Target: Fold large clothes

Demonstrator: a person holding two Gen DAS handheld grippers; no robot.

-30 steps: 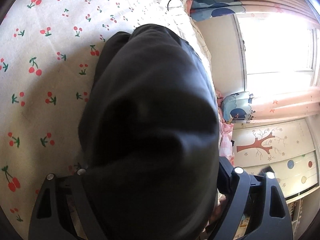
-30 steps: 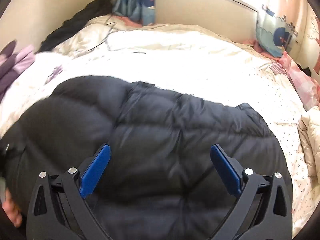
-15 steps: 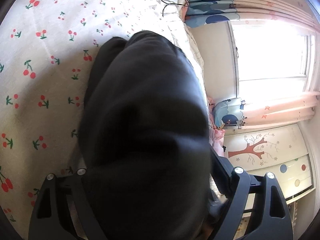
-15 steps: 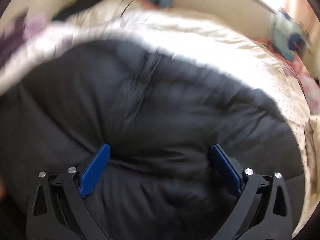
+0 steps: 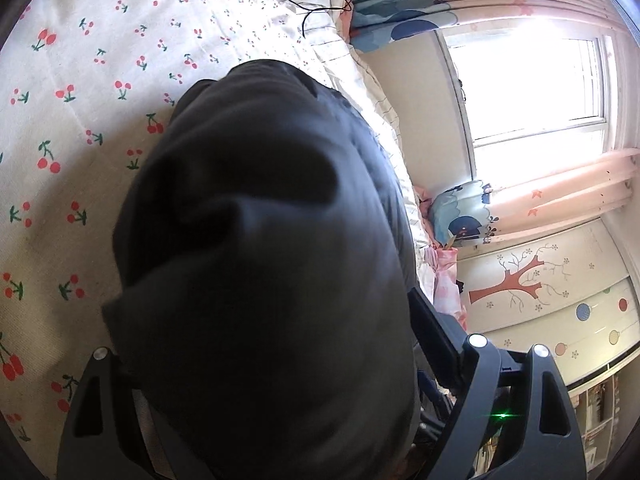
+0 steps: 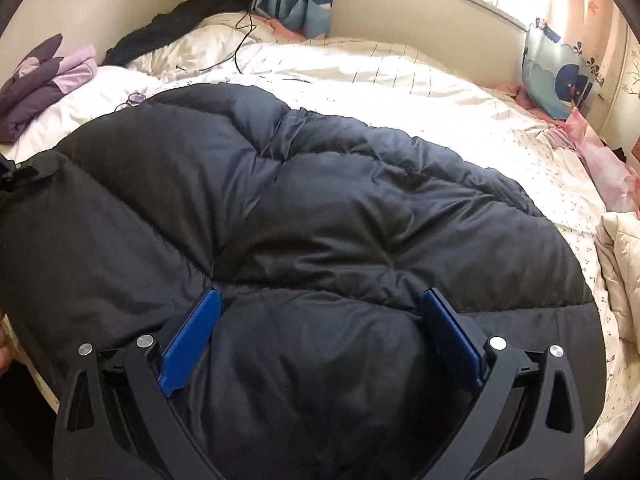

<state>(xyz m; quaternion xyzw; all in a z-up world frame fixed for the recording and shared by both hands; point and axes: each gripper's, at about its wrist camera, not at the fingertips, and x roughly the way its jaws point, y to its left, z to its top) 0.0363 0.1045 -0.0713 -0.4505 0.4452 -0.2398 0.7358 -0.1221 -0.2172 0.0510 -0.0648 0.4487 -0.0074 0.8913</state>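
Two handheld grippers, black frames, blue-padded fingers on the right one.

Right gripper (image 6: 318, 334): matte black linkage arms with triangular cut-outs, four round silver screws at the pivots, flat bright-blue pads (image 6: 191, 346) lining the inner face of each finger. Left gripper (image 5: 280, 360): same black arms and cut-outs, silver screws showing, a small green light low on its right arm; pads mostly hidden. Sliver of bare skin at the right view's left edge.

A large black quilted puffer jacket (image 6: 340, 216) lies spread across the bed, puffy and creased along its stitched seams. In the left wrist view a bulging fold of the same jacket (image 5: 256, 264) rises close against the camera.
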